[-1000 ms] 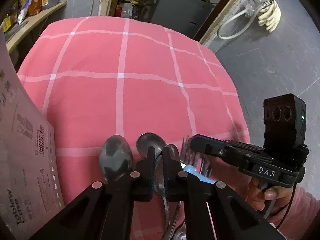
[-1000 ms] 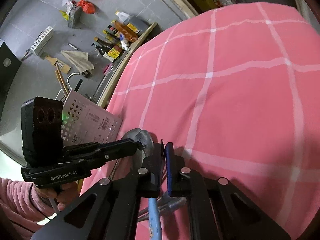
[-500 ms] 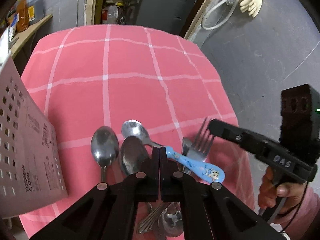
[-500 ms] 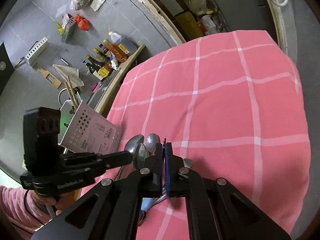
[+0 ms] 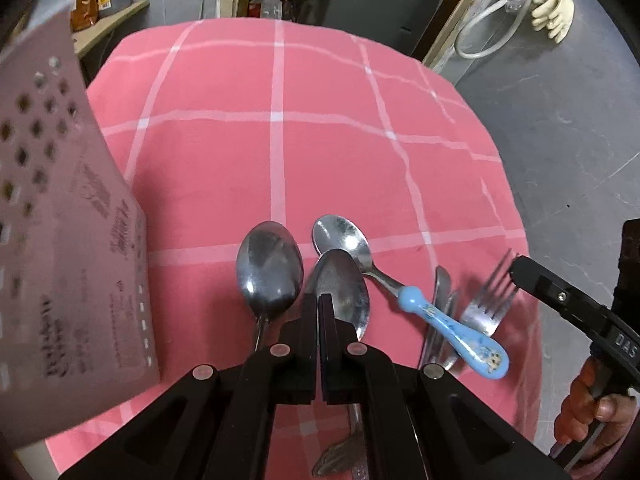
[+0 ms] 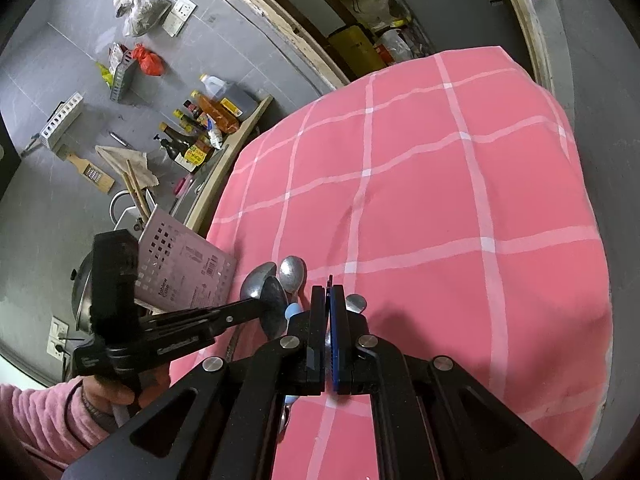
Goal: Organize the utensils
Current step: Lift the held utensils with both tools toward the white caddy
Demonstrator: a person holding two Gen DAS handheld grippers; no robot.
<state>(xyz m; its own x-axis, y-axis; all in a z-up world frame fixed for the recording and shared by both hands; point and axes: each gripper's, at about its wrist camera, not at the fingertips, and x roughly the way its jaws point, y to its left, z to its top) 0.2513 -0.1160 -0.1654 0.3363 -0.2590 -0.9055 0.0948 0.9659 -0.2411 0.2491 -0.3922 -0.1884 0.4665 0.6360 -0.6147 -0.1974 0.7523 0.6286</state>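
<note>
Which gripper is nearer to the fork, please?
Right. The right gripper has its tip right at the fork tines; the left gripper sits over the spoons, well aside of it.

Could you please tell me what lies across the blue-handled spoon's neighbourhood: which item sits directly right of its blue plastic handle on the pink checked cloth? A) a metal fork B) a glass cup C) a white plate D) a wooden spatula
A: in the left wrist view, a metal fork lies on the pink checked cloth just right of the small spoon with the blue plastic handle, its tines pointing up the picture.
</note>
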